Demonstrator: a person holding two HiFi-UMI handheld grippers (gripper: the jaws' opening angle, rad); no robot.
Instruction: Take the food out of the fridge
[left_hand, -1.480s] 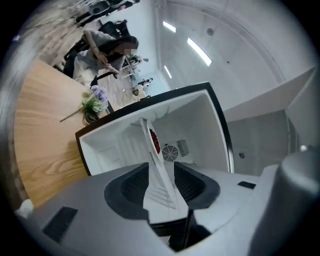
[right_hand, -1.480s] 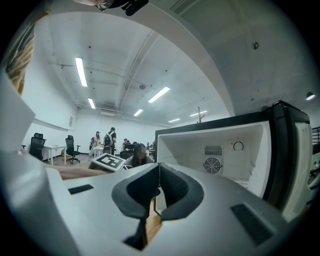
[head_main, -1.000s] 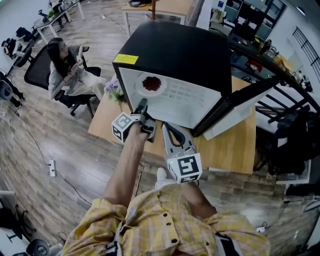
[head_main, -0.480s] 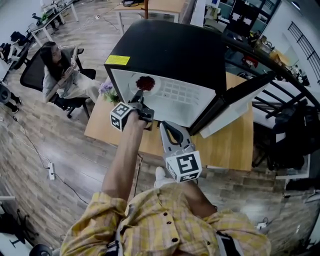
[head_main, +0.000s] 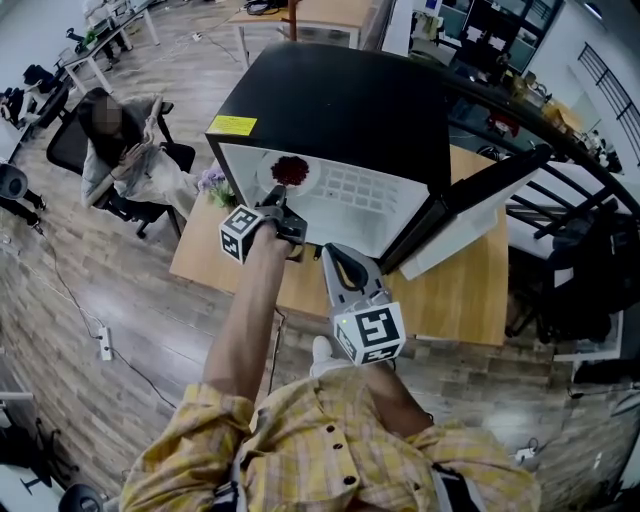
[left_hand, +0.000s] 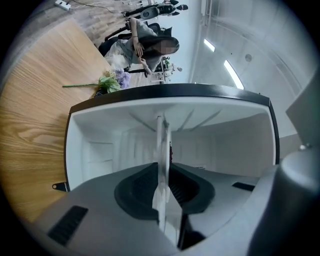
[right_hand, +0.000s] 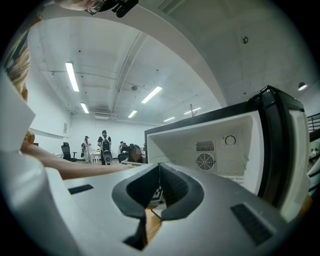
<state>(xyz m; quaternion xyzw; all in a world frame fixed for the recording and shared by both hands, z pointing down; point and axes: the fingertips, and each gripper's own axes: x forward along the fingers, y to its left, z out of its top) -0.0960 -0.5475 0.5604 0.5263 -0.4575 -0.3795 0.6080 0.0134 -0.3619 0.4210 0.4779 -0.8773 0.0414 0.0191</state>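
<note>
A white plate with dark red food lies inside the open black fridge, at the left of its white interior. My left gripper reaches into the fridge mouth. Its jaws are closing, with the plate's near rim between them. In the left gripper view the plate shows edge-on between the dark pads, which touch it on both sides, and a bit of red food peeks behind. My right gripper hangs in front of the fridge, shut and empty.
The fridge stands on a wooden table with its door swung open to the right. A sprig of purple flowers lies at the table's left edge. A person sits on a chair to the left. Desks and a railing stand behind.
My left gripper has moved forward into the fridge mouth up to the plate's rim. The right gripper has stayed put.
</note>
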